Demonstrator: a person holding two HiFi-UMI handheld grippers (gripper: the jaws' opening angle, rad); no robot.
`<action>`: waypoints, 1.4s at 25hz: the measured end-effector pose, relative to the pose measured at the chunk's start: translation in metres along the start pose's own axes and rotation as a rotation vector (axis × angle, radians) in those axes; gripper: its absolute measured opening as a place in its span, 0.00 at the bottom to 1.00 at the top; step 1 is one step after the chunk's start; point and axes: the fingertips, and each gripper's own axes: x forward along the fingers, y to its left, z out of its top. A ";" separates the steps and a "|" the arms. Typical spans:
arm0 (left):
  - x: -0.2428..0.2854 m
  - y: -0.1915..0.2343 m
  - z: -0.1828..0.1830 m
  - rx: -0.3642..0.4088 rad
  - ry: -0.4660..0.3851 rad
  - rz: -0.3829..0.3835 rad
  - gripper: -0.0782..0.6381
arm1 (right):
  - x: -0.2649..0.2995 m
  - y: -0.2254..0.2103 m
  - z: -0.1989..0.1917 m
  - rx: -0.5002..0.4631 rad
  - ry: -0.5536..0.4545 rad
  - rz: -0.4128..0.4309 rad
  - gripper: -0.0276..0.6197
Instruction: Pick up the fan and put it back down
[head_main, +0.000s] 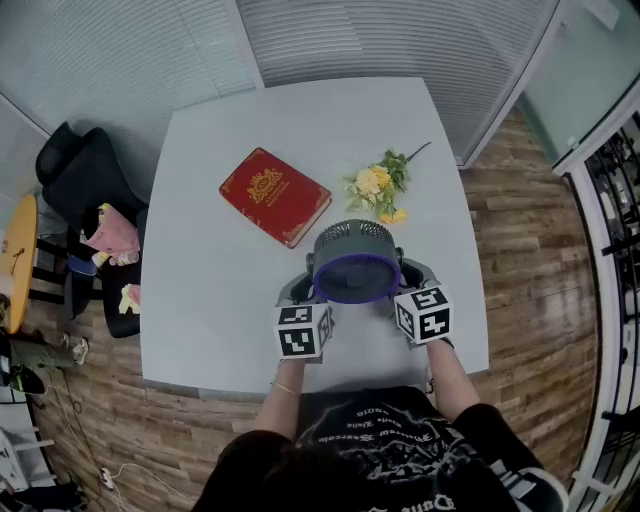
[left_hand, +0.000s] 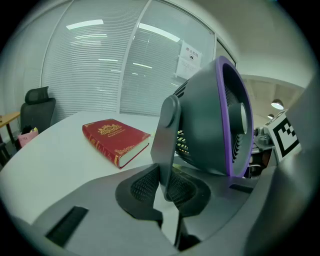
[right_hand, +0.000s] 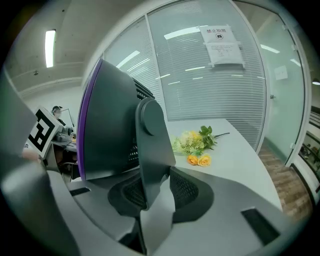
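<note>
Left gripper and right gripper at near edge each clamp a side bracket of the fan, held between them over the table's near right part; looks rigid, fairly light plastic, head may swivel, so both brackets are the hold.

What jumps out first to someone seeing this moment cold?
A grey fan with a purple rim is front and centre over the white table, its side arms clamped by the left gripper and right gripper. Behind it lie a red book, left, and yellow flowers, right.
</note>
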 end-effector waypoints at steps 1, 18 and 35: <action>-0.005 -0.001 -0.001 -0.006 0.002 0.003 0.16 | -0.004 0.003 0.000 0.011 0.000 0.003 0.21; -0.087 -0.035 -0.001 0.008 -0.021 0.002 0.16 | -0.084 0.041 0.003 0.006 -0.041 0.028 0.22; -0.129 -0.049 -0.026 -0.022 -0.042 0.091 0.16 | -0.110 0.062 -0.011 -0.110 -0.024 0.107 0.22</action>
